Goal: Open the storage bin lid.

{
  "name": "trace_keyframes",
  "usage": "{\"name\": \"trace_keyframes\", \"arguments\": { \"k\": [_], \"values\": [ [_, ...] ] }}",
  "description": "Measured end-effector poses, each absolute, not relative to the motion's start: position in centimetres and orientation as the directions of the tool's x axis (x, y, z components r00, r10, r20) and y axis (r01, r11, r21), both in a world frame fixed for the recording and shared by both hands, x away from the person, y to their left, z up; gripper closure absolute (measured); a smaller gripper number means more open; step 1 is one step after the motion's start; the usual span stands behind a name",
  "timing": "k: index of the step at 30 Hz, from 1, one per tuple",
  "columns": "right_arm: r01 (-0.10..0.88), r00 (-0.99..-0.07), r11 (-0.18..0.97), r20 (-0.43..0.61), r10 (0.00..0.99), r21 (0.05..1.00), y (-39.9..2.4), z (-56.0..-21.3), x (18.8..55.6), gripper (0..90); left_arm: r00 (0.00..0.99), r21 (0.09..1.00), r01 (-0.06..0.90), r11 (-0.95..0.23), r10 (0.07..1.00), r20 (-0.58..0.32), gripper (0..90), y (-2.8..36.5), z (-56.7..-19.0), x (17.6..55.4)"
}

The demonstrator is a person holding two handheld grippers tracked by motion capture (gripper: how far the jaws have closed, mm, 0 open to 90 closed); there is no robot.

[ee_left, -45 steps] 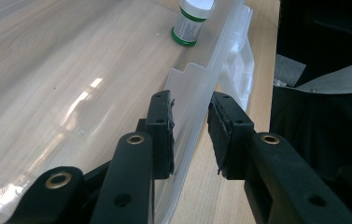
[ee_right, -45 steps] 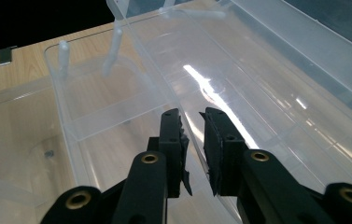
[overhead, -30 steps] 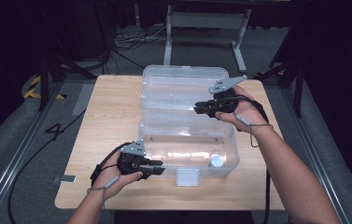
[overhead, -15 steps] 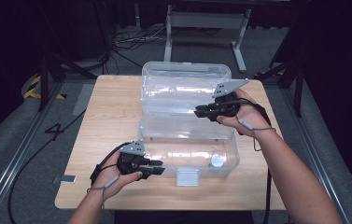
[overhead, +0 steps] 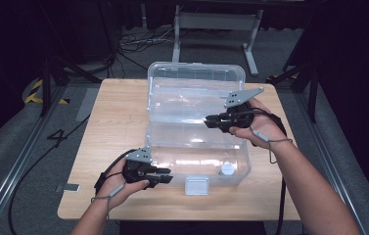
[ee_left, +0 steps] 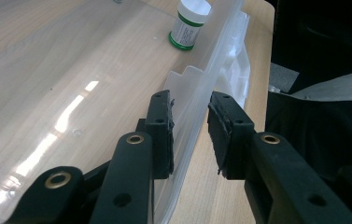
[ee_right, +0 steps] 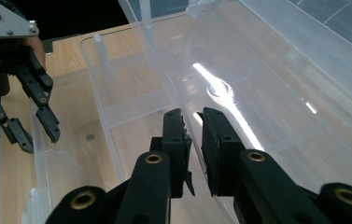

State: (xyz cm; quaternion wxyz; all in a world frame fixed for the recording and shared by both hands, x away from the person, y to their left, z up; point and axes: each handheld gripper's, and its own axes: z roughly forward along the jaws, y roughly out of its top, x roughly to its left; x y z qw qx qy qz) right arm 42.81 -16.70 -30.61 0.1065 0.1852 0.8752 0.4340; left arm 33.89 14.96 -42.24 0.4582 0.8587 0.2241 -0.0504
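A clear plastic box (overhead: pixel 162 142) stands on the wooden table with its lid (overhead: pixel 192 83) swung open to the far side. Inside, at the front right, sits a small white bottle (overhead: pixel 227 169) with a green label (ee_left: pixel 188 23). My left gripper (overhead: pixel 167 176) is at the front left corner, its jaws astride the front wall (ee_left: pixel 197 88) and the pads (ee_left: pixel 164 121) pressed on the rim. My right gripper (overhead: pixel 209 120) reaches in from the right. Its jaws (ee_right: pixel 193 119) are nearly together on a thin clear edge (ee_right: pixel 164 70) between the base and the lid.
A clear latch tab (overhead: pixel 196 185) juts from the box front toward the table edge. Bare tabletop (overhead: pixel 118 122) lies left of the box. Beyond the table are floor cables (overhead: pixel 138 39) and a metal stand (overhead: pixel 216 22). My left gripper (ee_right: pixel 33 126) also appears across the box.
My right gripper has shifted slightly toward the near side, still on the clear edge. The left gripper, box and bottle have stayed where they were.
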Motion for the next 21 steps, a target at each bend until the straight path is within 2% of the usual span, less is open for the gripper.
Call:
{"name": "trace_keyframes", "arguments": {
  "k": [21],
  "values": [
    [0.215, -0.915, 0.566, -0.039, 0.402, 0.796, -16.9, -30.7, 41.4, 80.7, 0.894, 0.768, 0.433, -0.472, 0.335, -0.298, 70.7, 15.0, -42.3, 33.9]
  ]
}}
